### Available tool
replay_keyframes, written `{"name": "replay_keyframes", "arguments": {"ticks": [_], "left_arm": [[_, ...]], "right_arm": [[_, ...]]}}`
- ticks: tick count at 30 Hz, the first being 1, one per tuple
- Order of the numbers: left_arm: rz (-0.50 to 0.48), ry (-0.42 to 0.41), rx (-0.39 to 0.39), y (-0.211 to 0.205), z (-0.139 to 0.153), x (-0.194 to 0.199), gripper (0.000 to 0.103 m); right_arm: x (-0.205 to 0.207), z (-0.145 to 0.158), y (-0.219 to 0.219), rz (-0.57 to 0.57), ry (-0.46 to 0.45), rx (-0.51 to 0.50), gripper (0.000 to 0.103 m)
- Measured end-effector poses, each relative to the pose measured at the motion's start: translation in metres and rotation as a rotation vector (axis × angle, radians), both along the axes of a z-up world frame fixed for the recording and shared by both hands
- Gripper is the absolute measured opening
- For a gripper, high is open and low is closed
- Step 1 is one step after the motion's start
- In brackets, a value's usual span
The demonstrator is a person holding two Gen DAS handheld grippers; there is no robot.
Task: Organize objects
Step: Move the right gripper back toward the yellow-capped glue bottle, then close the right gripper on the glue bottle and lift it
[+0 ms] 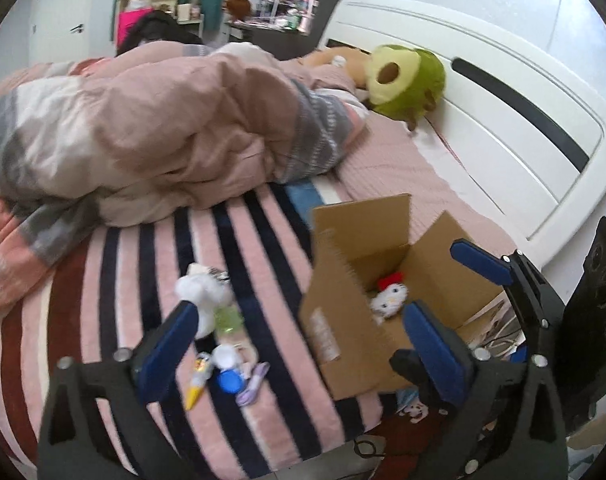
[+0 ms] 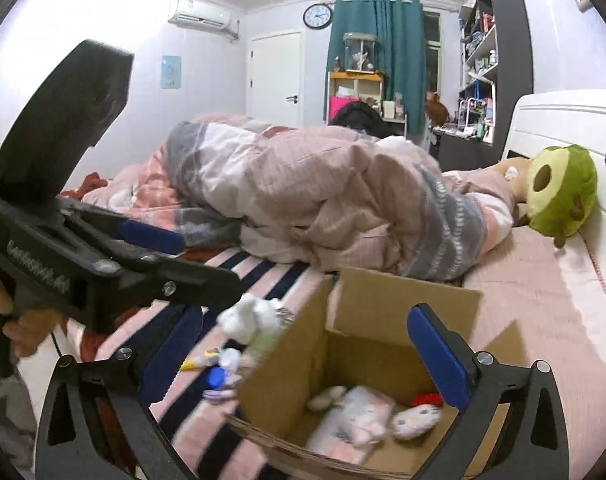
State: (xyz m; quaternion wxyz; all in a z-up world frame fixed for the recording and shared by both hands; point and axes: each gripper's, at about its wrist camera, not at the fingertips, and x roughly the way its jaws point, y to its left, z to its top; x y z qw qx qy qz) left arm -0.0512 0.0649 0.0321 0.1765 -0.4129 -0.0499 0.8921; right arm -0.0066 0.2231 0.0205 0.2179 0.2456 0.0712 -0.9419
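Both grippers stand wide open and empty above a bed strewn with small toys: the left gripper (image 1: 299, 336) hangs over the near edge of the striped blanket (image 1: 115, 280), its blue-padded fingers (image 1: 167, 344) spread either side of a loose pile of toys (image 1: 219, 344), among them a white plush (image 1: 201, 292), a blue cap and a yellow-tipped tube. The right gripper (image 2: 303, 360) hovers just over the open cardboard box (image 2: 287, 360), its right finger above the box's mouth and its left finger over the blanket beside the box wall. Inside the box lie a white cat plush with a red bow (image 2: 417, 420) and a pale pink plush (image 2: 355, 416), side by side on the bottom. The box sits near the bed's front edge, flaps raised, with bare pink sheet (image 2: 543, 312) open to its right, up to the white headboard (image 1: 483, 92). Behind the box and the pile, a bunched duvet (image 1: 151, 132) takes up the middle of the bed, and an avocado plush (image 1: 403, 80) leans against the headboard. The strip of blanket between pile and box is narrow.
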Motion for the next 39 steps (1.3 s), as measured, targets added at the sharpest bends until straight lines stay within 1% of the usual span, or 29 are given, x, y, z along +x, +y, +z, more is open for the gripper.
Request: {"name": "replay_keyframes", "arguments": {"ticks": [2, 5, 8, 9, 11, 14, 15, 17, 18, 20, 21, 22, 23, 24, 25, 26, 28, 29, 30, 32, 33, 35, 37, 39], "left_arm": [[0.017, 0.009, 0.012, -0.017, -0.004, 0.005, 0.103], [0.053, 0.043, 0.029, -0.049, -0.008, 0.019, 0.103], [0.110, 0.080, 0.003, -0.084, -0.017, 0.032, 0.103], [0.123, 0.092, 0.006, -0.094, -0.020, 0.035, 0.103], [0.149, 0.106, 0.023, -0.115, -0.028, 0.041, 0.103], [0.188, 0.138, 0.025, -0.145, -0.043, 0.049, 0.103], [0.199, 0.136, 0.020, -0.151, -0.047, 0.050, 0.103], [0.219, 0.116, 0.013, -0.162, -0.057, 0.051, 0.103], [0.230, 0.098, 0.011, -0.168, -0.064, 0.050, 0.103], [0.249, 0.053, 0.011, -0.177, -0.077, 0.048, 0.103], [0.254, 0.016, 0.015, -0.180, -0.087, 0.046, 0.103], [0.249, -0.016, 0.023, -0.183, -0.094, 0.044, 0.103], [0.239, -0.047, 0.039, -0.185, -0.101, 0.042, 0.103], [0.226, -0.071, 0.072, -0.187, -0.110, 0.041, 0.103], [0.215, -0.080, 0.095, -0.189, -0.115, 0.040, 0.103], [0.200, -0.090, 0.117, -0.191, -0.122, 0.039, 0.103], [0.190, -0.102, 0.113, -0.188, -0.127, 0.040, 0.103], [0.186, -0.105, 0.101, -0.187, -0.129, 0.040, 0.103], [0.182, -0.107, 0.088, -0.187, -0.132, 0.040, 0.103], [0.175, -0.110, 0.083, -0.187, -0.134, 0.041, 0.103], [0.169, -0.111, 0.089, -0.189, -0.135, 0.041, 0.103], [0.163, -0.112, 0.096, -0.191, -0.136, 0.041, 0.103], [0.161, -0.113, 0.091, -0.196, -0.138, 0.041, 0.103], [0.167, -0.117, 0.083, -0.200, -0.141, 0.040, 0.103]], "right_arm": [[0.001, -0.002, -0.015, 0.012, -0.015, 0.002, 0.103], [0.007, -0.004, -0.041, 0.022, -0.001, 0.026, 0.103], [0.015, -0.008, -0.069, -0.013, 0.051, 0.089, 0.103], [0.015, -0.011, -0.081, -0.001, 0.051, 0.111, 0.103], [0.011, -0.015, -0.096, 0.028, 0.014, 0.115, 0.103], [0.008, -0.028, -0.117, 0.098, -0.082, 0.071, 0.103], [0.007, -0.036, -0.124, 0.118, -0.119, 0.056, 0.103], [0.004, -0.051, -0.132, 0.131, -0.164, 0.037, 0.103], [0.001, -0.064, -0.136, 0.140, -0.204, 0.022, 0.103], [-0.002, -0.082, -0.141, 0.147, -0.265, -0.012, 0.103], [-0.003, -0.090, -0.142, 0.145, -0.293, -0.030, 0.103], [-0.005, -0.102, -0.144, 0.132, -0.328, -0.047, 0.099], [-0.007, -0.108, -0.146, 0.120, -0.346, -0.050, 0.090], [-0.008, -0.116, -0.148, 0.102, -0.368, -0.049, 0.085], [-0.011, -0.127, -0.150, 0.078, -0.399, -0.053, 0.075], [-0.014, -0.133, -0.151, 0.065, -0.419, -0.061, 0.070], [-0.020, -0.145, -0.149, 0.037, -0.467, -0.103, 0.066], [-0.023, -0.149, -0.148, 0.023, -0.485, -0.122, 0.061], [-0.028, -0.153, -0.148, 0.004, -0.498, -0.134, 0.058], [-0.036, -0.159, -0.148, -0.036, -0.519, -0.154, 0.048], [-0.041, -0.162, -0.149, -0.053, -0.531, -0.159, 0.047], [-0.051, -0.173, -0.152, -0.107, -0.563, -0.150, 0.041], [-0.058, -0.181, -0.153, -0.146, -0.585, -0.138, 0.036], [-0.063, -0.185, -0.157, -0.188, -0.569, -0.105, 0.030]]}}
